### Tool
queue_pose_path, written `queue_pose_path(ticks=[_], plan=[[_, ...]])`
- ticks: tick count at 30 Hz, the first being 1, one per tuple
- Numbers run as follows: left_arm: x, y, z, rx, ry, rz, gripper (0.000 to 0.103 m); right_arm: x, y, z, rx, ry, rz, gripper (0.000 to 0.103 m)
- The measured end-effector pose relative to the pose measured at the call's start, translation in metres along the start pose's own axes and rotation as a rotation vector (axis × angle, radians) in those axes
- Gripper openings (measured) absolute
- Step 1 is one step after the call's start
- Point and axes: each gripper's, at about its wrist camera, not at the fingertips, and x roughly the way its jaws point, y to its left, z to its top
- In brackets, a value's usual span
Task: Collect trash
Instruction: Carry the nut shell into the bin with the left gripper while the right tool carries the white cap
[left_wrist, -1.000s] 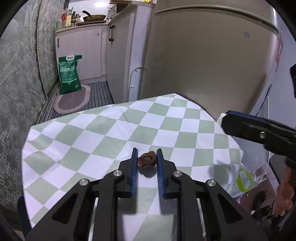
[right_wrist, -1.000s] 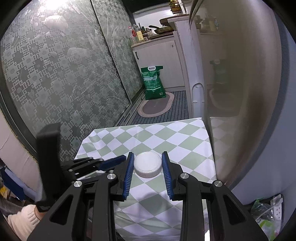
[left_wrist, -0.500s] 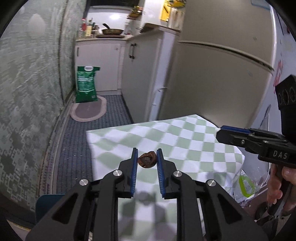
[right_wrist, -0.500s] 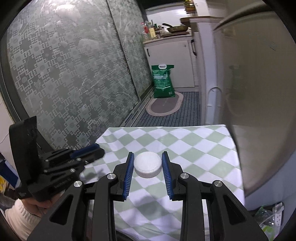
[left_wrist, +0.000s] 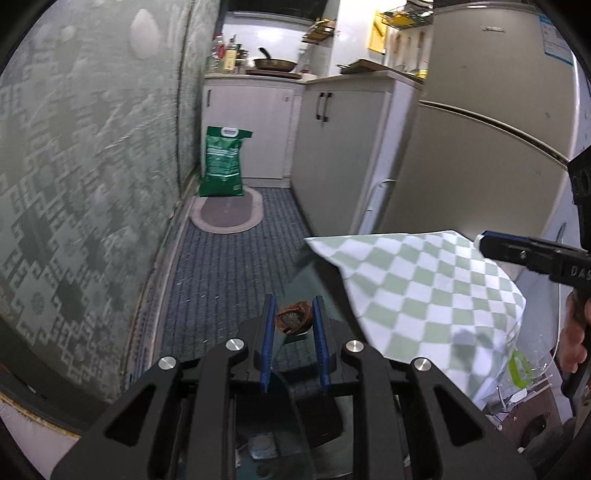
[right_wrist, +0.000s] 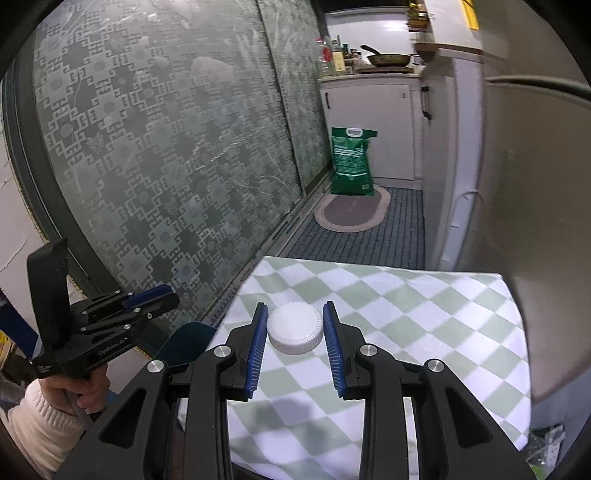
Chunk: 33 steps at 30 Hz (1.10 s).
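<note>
My left gripper (left_wrist: 294, 320) is shut on a small brown crumpled scrap (left_wrist: 293, 319) and holds it left of the table, above a dark teal bin (left_wrist: 273, 424) on the floor. My right gripper (right_wrist: 295, 328) is shut on a white ribbed cap (right_wrist: 295, 328) and holds it above the green-and-white checked tablecloth (right_wrist: 424, 325). The left gripper also shows in the right wrist view (right_wrist: 147, 299), and the right gripper in the left wrist view (left_wrist: 491, 242). The bin's rim shows beside the table in the right wrist view (right_wrist: 184, 341).
A patterned glass sliding door (right_wrist: 166, 147) runs along the left. A beige fridge (left_wrist: 480, 147) and white cabinets (left_wrist: 332, 129) stand on the right. A green sack (left_wrist: 223, 162) and an oval mat (left_wrist: 227, 214) lie on the floor. A plastic bag (left_wrist: 524, 369) sits beside the table.
My left gripper has swung left off the table with the brown scrap and now hangs over the bin. My right gripper still holds the white cap, shifted slightly over the cloth.
</note>
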Motion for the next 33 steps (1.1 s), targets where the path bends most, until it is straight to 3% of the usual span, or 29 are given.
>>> queue_pose_path(ticks=[8, 17, 33], plan=[[0.004, 0.039, -0.027, -0.038, 0.062, 0.039, 0.021, 0.017, 0.035, 0.011, -0.035, 0.011, 0.046, 0.031], [0.035, 0.069, -0.077, -0.068, 0.223, 0.070, 0.021, 0.046, 0.079, 0.018, -0.073, 0.052, 0.100, 0.031], [0.074, 0.108, -0.143, -0.120, 0.460, 0.037, 0.022, 0.091, 0.130, 0.018, -0.117, 0.134, 0.141, 0.031]])
